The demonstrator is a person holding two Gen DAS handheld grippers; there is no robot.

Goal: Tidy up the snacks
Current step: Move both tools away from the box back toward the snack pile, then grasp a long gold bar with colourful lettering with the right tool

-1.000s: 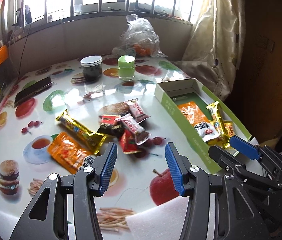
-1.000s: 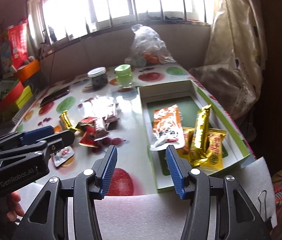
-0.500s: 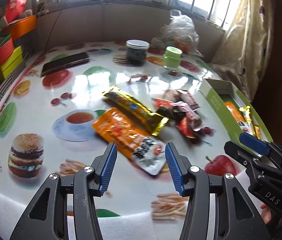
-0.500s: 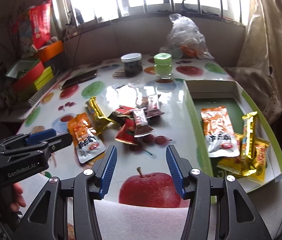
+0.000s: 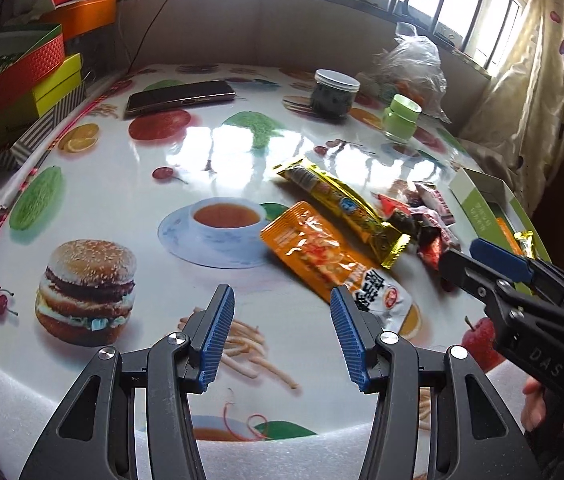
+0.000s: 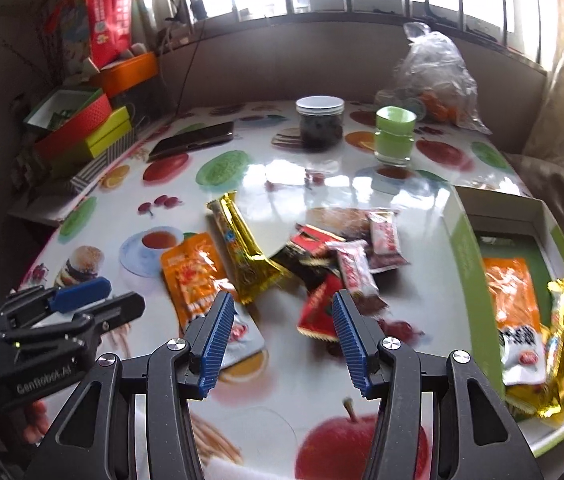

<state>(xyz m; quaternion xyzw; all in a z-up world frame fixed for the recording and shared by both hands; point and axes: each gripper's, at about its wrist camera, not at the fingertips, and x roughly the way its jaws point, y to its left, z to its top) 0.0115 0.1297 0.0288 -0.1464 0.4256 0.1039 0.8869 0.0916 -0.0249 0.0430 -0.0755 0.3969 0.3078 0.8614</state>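
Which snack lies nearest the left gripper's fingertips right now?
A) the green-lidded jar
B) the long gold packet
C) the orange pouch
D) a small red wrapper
C: the orange pouch lies on the table just ahead of the open left gripper, its white end beside the right fingertip.

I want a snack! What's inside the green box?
The green cardboard box holds an orange snack pouch and gold wrapped bars. Anything beneath them is hidden.

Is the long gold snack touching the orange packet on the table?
Touching. In the left wrist view, the gold snack lies along the orange packet, its crimped end overlapping the packet's edge with no gap showing.
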